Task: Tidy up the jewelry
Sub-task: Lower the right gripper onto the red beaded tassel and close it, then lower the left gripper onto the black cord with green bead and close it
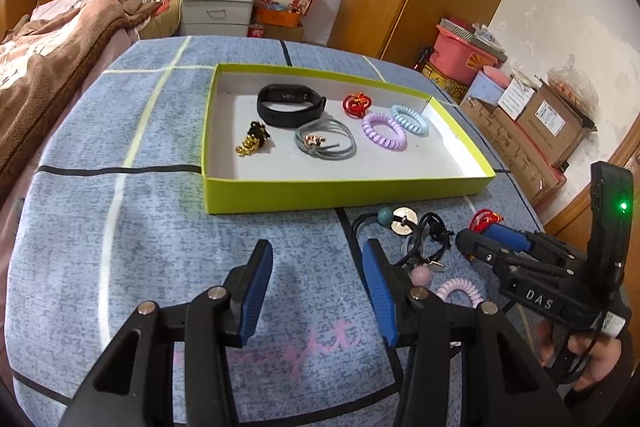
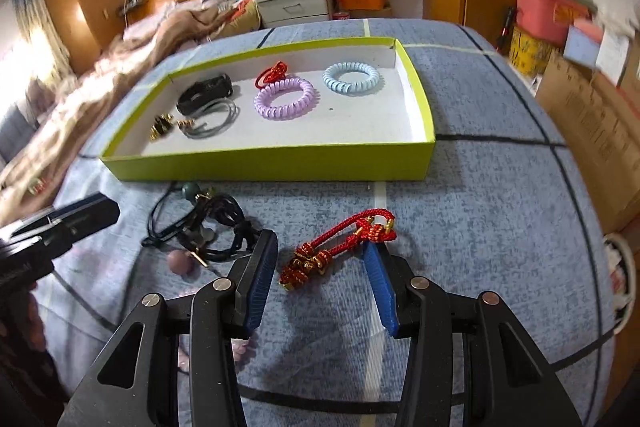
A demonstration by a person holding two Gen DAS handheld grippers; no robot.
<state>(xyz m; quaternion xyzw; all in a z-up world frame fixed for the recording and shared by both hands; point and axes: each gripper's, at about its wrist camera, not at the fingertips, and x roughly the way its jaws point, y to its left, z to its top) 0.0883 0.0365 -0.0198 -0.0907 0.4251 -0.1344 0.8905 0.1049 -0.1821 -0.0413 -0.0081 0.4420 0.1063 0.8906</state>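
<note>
The red cord bracelet (image 2: 308, 263) with gold beads lies on the blue cloth between the fingers of my right gripper (image 2: 320, 245). Those fingers stand open around it, and the right pad (image 2: 380, 279) sits beside its knot. In the left wrist view that gripper (image 1: 474, 235) comes in from the right, with the bracelet (image 1: 486, 219) just past its tips. My left gripper (image 1: 318, 251) hangs open over bare cloth, holding nothing. The green tray (image 1: 340, 195) contains a black band (image 1: 288, 107), a red knot (image 1: 356, 103), purple (image 1: 383, 131) and blue (image 1: 409, 119) coil ties, a grey tie (image 1: 326, 143) and gold beads (image 1: 252, 141).
A tangle of black cords with a teal bead, a coin, a pink bead and a pink coil (image 1: 420, 243) lies just right of my left gripper. A bed with a brown blanket (image 1: 52, 59) stands left. Cardboard boxes (image 1: 532, 131) line the right wall.
</note>
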